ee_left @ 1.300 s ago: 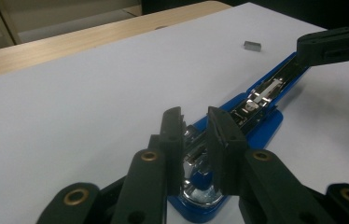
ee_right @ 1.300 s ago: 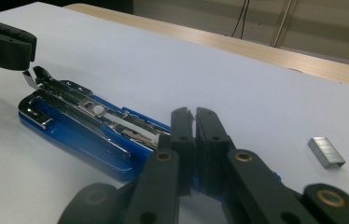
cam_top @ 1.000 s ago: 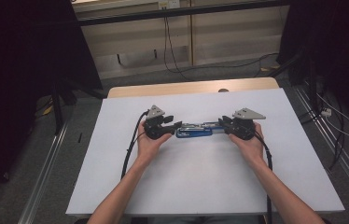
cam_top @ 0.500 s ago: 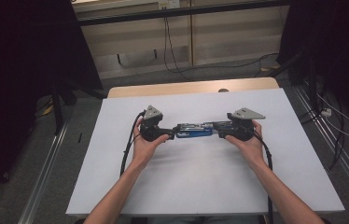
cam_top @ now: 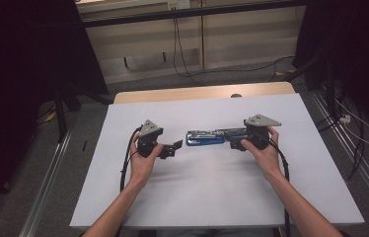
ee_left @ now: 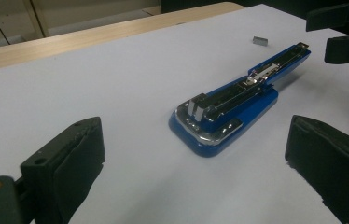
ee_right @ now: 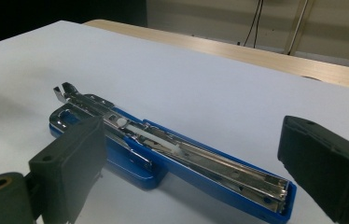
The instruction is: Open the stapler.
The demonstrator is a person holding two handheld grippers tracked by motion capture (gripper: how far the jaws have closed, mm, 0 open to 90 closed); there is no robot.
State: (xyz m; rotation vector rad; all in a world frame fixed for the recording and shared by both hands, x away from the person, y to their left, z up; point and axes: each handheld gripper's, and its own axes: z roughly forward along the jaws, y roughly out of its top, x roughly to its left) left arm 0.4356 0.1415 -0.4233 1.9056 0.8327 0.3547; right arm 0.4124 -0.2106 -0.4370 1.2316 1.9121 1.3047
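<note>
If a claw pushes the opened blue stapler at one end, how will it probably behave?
The blue stapler lies flat and long on the white sheet, so it would probably slide or swing around, not roll or tip. Its metal rail and hard body look stiff and rather heavy. Being hinged open, it may fold if lifted by one half.

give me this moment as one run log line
left gripper: open, jaws just opened, clear of stapler | right gripper: open, jaws just opening, at stapler end | blue stapler: lies opened flat on white table
</note>
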